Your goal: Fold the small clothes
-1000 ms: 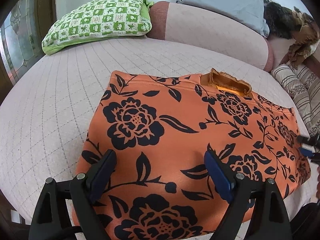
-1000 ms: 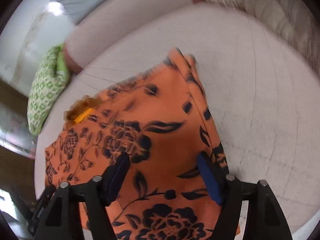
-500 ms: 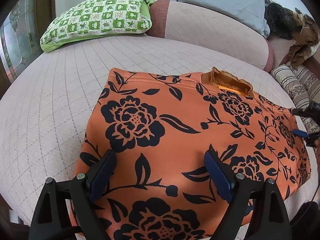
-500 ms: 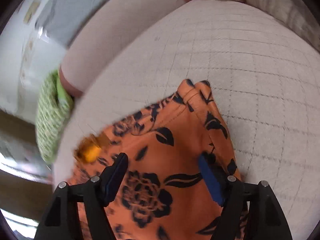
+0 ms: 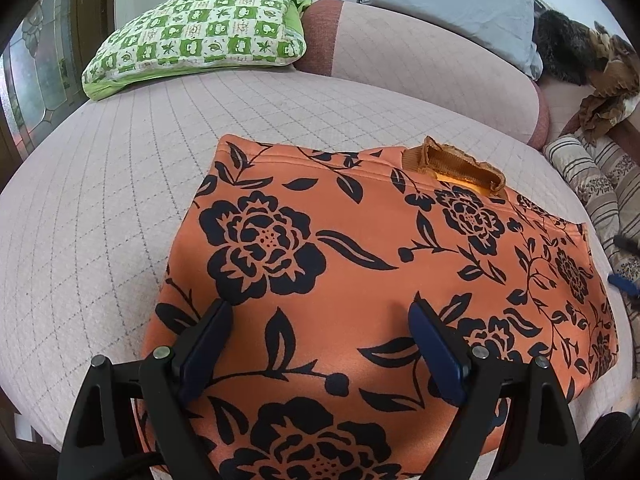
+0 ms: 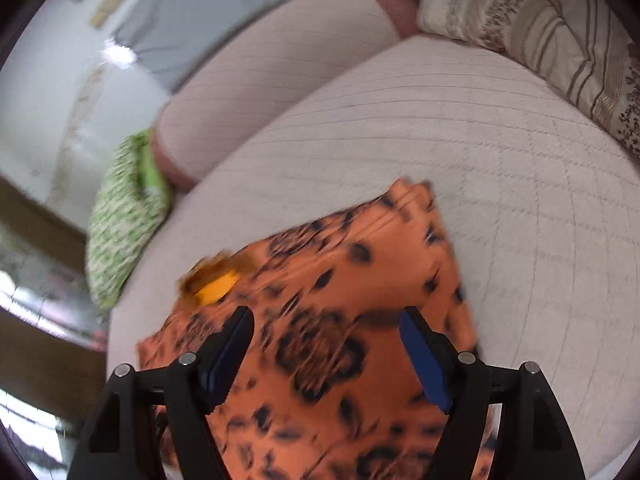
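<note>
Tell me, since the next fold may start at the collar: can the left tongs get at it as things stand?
Probably yes. The left tongs stand open above the orange top, holding nothing, and only flat cloth lies between them and the collar at the far edge. The right tongs, just opening, hover clear.

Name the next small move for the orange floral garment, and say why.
Probably lower the right gripper onto the garment's right edge to fold it inward. The garment lies flat on the bed, both grippers are open and empty, and the right jaws have just been opening.
</note>
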Motion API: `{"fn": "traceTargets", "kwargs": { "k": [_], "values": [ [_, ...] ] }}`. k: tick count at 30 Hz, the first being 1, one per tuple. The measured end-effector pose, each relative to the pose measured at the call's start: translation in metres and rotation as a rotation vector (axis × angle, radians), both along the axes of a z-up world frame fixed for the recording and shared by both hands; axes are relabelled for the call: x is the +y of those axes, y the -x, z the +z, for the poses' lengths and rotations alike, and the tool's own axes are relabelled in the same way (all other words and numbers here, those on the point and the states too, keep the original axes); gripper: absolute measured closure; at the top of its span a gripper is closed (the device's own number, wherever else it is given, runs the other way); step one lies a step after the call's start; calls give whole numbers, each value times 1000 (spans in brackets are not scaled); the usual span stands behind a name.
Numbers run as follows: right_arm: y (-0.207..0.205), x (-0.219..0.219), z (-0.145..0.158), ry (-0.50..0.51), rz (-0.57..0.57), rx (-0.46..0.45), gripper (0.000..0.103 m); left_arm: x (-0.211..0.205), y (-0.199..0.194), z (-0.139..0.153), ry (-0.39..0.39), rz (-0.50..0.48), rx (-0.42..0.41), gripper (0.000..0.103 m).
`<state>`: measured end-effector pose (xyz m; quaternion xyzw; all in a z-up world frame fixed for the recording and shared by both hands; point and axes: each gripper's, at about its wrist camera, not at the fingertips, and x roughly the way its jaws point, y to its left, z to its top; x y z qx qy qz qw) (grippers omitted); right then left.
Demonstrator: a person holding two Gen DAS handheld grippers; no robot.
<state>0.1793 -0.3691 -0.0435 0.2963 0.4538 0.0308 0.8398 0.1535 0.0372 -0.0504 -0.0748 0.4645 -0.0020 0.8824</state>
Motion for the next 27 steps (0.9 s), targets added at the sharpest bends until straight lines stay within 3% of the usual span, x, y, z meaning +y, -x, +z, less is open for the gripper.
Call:
{"fn": "traceTargets", "kwargs": {
  "k": [1,3,6,9,11,12,15,17,19,21,27],
  "values": [
    [6,4,-8,14,8,21,20,0,1,0,1,-1,-1,13],
    [9,2,-39,46,-3,151,21,1,3,2,10,2,-3,13],
    [25,3,-25,46,-43,92,22,3,9,4,11,3,-11,13],
    [42,22,6,94,33,-3,21,1,11,5,0,-6,-14,13],
    [55,29,8,132,55,-26,14,1,13,4,1,-4,-16,13],
    [53,29,1,131,57,-6,11,1,13,4,2,-3,-13,13],
    [49,17,-44,89,19,217,12,0,16,4,-12,-6,-17,13],
    [63,18,-25,76,-11,119,12,1,19,5,-11,-2,-22,13],
    [78,30,-5,95,47,55,12,2,18,7,-7,3,-24,13],
    [94,36,4,134,53,35,12,3,20,8,-6,9,-32,13],
    [143,32,-25,-1,-23,58,11,1,25,10,-27,9,-46,13]
  ]
}}
